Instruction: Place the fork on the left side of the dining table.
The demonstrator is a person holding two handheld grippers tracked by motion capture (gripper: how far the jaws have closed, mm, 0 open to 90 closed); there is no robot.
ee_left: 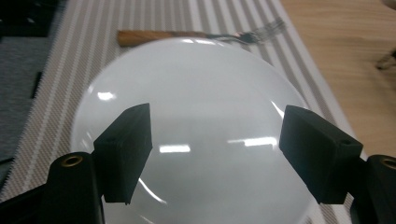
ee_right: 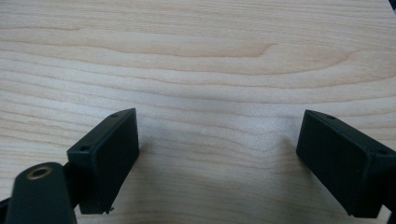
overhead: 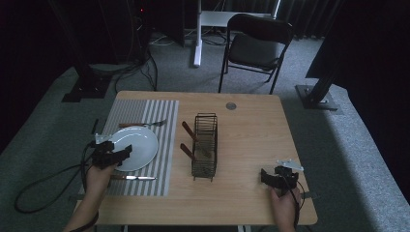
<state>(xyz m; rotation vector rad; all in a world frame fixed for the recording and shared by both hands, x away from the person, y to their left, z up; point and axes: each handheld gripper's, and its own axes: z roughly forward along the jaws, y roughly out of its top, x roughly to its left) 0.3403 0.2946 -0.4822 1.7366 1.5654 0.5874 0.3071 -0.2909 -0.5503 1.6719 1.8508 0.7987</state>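
A white plate point(overhead: 138, 145) lies on a grey striped placemat point(overhead: 162, 116) at the table's left. My left gripper point(overhead: 124, 152) hovers at the plate's near left edge, jaws open, nothing between them. In the left gripper view the plate point(ee_left: 196, 116) spreads under both open pads point(ee_left: 128, 149), with a wooden-handled fork point(ee_left: 187, 36) beyond it. A knife point(overhead: 133, 178) lies on the mat in front of the plate, a fork point(overhead: 142, 124) behind it. My right gripper point(overhead: 267, 176) rests open near the table's front right, over bare wood point(ee_right: 205, 70).
A black wire rack point(overhead: 205, 145) stands mid-table with two wooden-handled utensils point(overhead: 188, 141) leaning at its left side. A round grommet point(overhead: 231, 105) sits near the far edge. A folding chair point(overhead: 256, 46) stands beyond the table. Cables trail off the left side.
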